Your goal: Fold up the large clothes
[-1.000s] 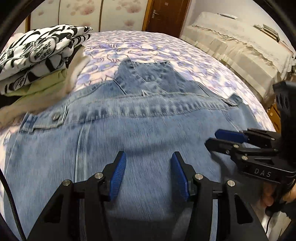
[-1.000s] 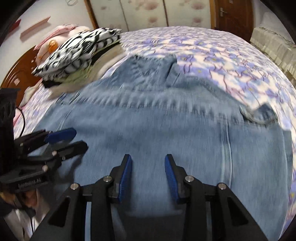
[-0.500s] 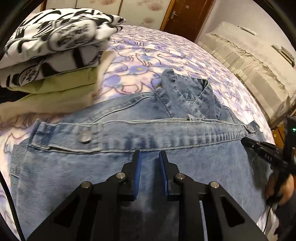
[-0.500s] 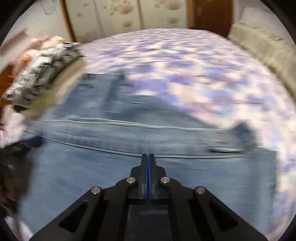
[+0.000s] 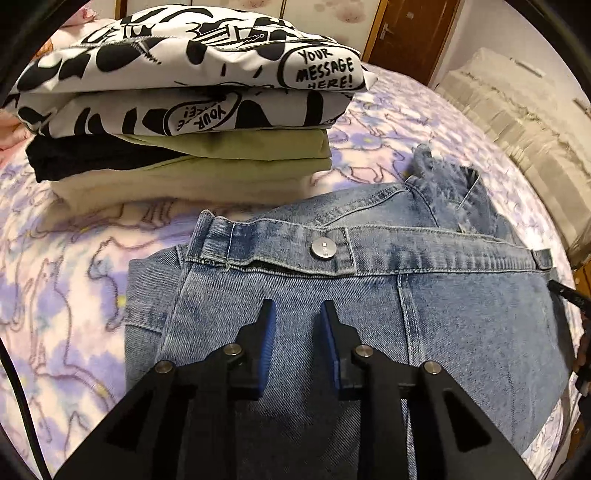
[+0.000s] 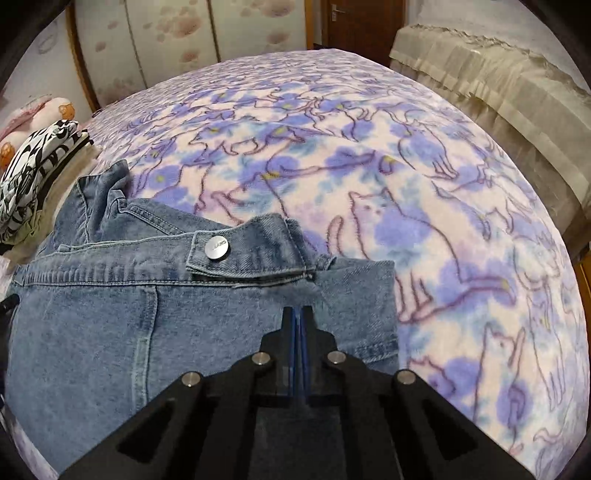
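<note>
A blue denim jacket (image 5: 424,325) lies folded on the bed, its buttoned hem band across the middle; it also shows in the right wrist view (image 6: 110,317). My left gripper (image 5: 295,314) is open just above the denim, below a metal button (image 5: 323,248). My right gripper (image 6: 297,314) is shut with its pads together over the jacket's right end, near a buttoned tab (image 6: 216,246); nothing shows between the pads. The right gripper's tip shows at the left view's right edge (image 5: 565,291).
A stack of folded clothes (image 5: 192,103), black-and-white print on top, green and cream below, sits behind the jacket's left end. The purple cat-print blanket (image 6: 406,177) covers the bed. A lace-covered cabinet (image 6: 498,92) stands to the right, a wooden door (image 6: 354,22) behind.
Both grippers moved apart toward the jacket's ends and closer to the hem band. The left jaws opened a little from half a second ago. The right gripper stays shut after closing from open.
</note>
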